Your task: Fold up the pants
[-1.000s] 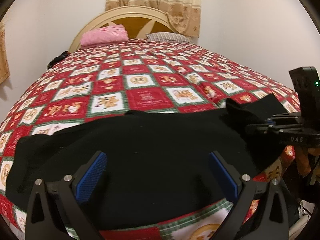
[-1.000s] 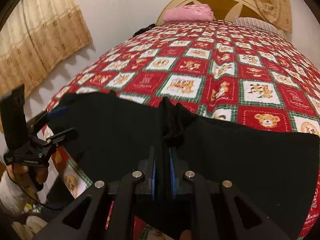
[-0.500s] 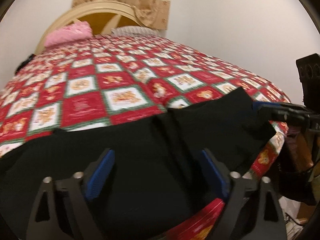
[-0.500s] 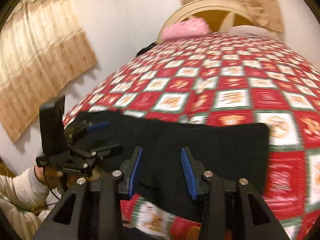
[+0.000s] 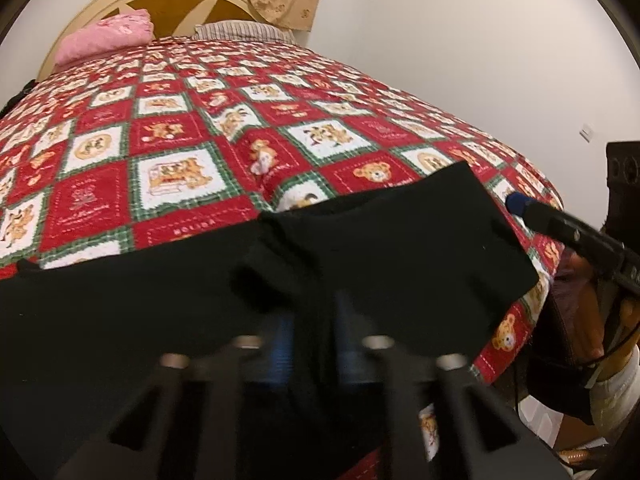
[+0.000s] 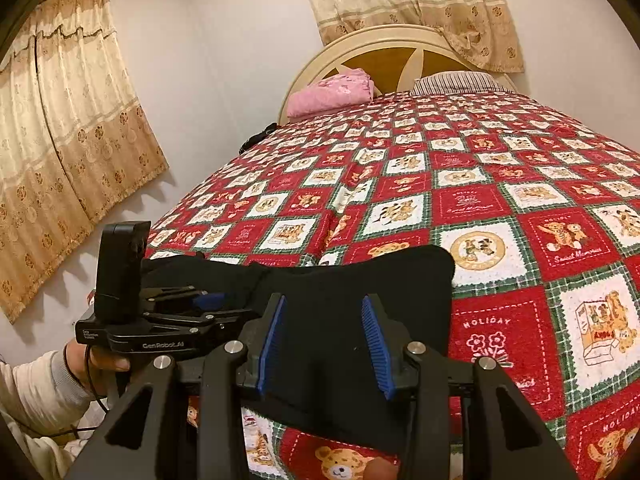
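Note:
Black pants (image 5: 360, 248) lie along the near edge of the bed, on the red teddy-bear quilt (image 5: 168, 172). My left gripper (image 5: 314, 344) is shut on a raised fold of the pants near their middle; its image is blurred. In the right wrist view the pants (image 6: 360, 280) end in a square edge, and my right gripper (image 6: 324, 340) is open above that end, holding nothing. The left gripper (image 6: 208, 304) shows there at the left, pinching the cloth. The right gripper's fingertip (image 5: 516, 202) shows at the right of the left wrist view.
A pink folded cloth (image 6: 332, 94) and a striped pillow (image 6: 460, 80) lie at the headboard (image 6: 392, 52). Curtains (image 6: 68, 152) hang on the left wall. A dark item (image 6: 256, 138) lies at the bed's left edge. The quilt hangs over the near edge.
My right gripper let go of the pants and opened, then drew back to their right end. My left gripper moved right and closed on a fold near the middle.

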